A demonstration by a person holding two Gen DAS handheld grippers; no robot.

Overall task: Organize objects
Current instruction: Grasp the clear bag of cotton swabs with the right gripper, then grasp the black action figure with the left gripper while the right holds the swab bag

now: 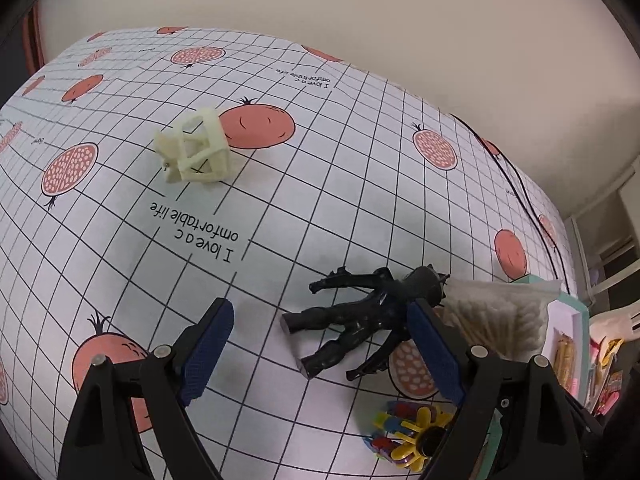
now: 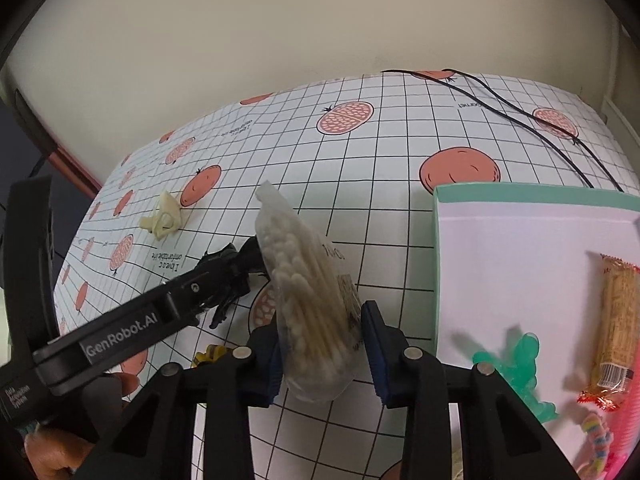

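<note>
Right tongs: my right gripper [image 2: 326,354] has its blue pads either side of the bag of cotton swabs [image 2: 308,292]; the left pad presses the bag, while a thin gap shows at the right pad, so I cannot tell if the grasp is firm.
Left tongs: my left gripper [image 1: 316,344] is spread wide and grasps nothing, poised over the black figure [image 1: 360,320].
Black figure: lies flat on the tablecloth [image 1: 280,200], head toward the swab bag; my right view shows only scraps of it [image 2: 224,264] behind the left gripper's arm.
Only in left view: a yellow-and-multicolour toy [image 1: 412,436] near the cloth's near edge, half hidden by my right finger.
Only in right view: the box's white inside [image 2: 520,280] holding a green toy [image 2: 524,364], blurred, a wrapped snack bar [image 2: 616,320] and a pastel candy twist [image 2: 596,440], cut off at the frame.
Both views: a cream lattice piece [image 1: 196,146] sits toward the cloth's far left; a black cable [image 2: 520,112] runs along its far right edge.
</note>
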